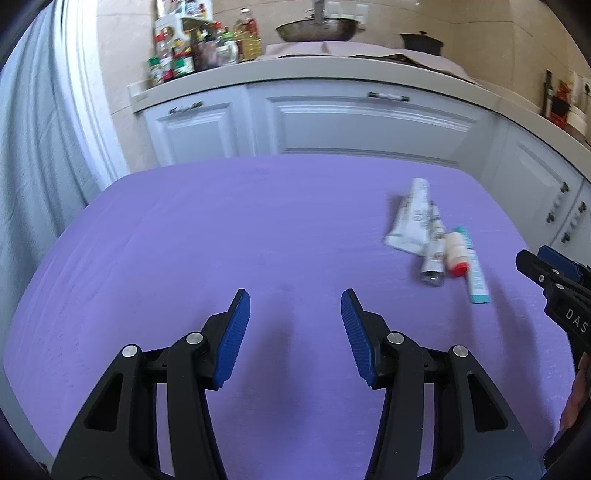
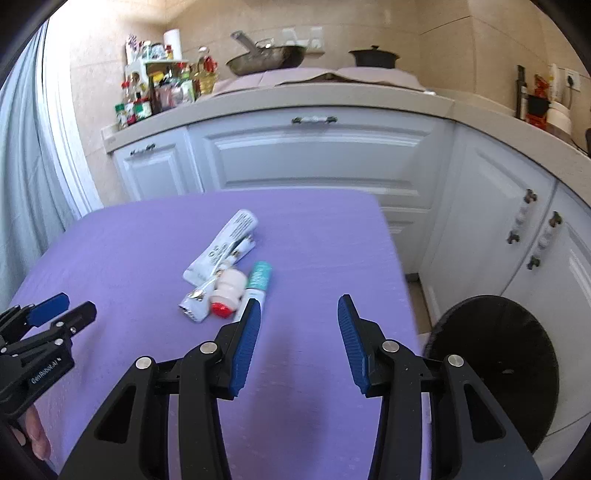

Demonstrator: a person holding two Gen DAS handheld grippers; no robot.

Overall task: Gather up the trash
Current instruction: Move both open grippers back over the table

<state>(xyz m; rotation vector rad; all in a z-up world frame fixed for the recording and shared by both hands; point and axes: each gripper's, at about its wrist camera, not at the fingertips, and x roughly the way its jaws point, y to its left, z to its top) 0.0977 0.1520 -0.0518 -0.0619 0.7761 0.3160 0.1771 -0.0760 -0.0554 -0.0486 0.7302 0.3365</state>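
A small heap of trash lies on the purple tablecloth (image 1: 221, 240): a flattened white tube (image 1: 408, 218) (image 2: 221, 243), a thinner crumpled tube (image 1: 434, 254) (image 2: 201, 299), a small cream bottle with a red cap (image 1: 456, 254) (image 2: 229, 291) and a teal-and-white stick (image 1: 476, 273) (image 2: 258, 280). My left gripper (image 1: 295, 306) hovers open over bare cloth, left of the heap. Just right of the heap, my right gripper (image 2: 299, 310) stands open with nothing between its fingers; its left pad overlaps the stick's near end in view. Each gripper shows at the other view's edge (image 1: 546, 273) (image 2: 62, 310).
A round black bin (image 2: 495, 369) stands on the floor beside the table's right edge. White kitchen cabinets (image 2: 314, 158) and a counter with spice jars (image 1: 177, 62), a wok (image 1: 317, 29) and a black pot (image 2: 375, 57) run behind. A pale curtain (image 1: 33, 147) hangs at the left.
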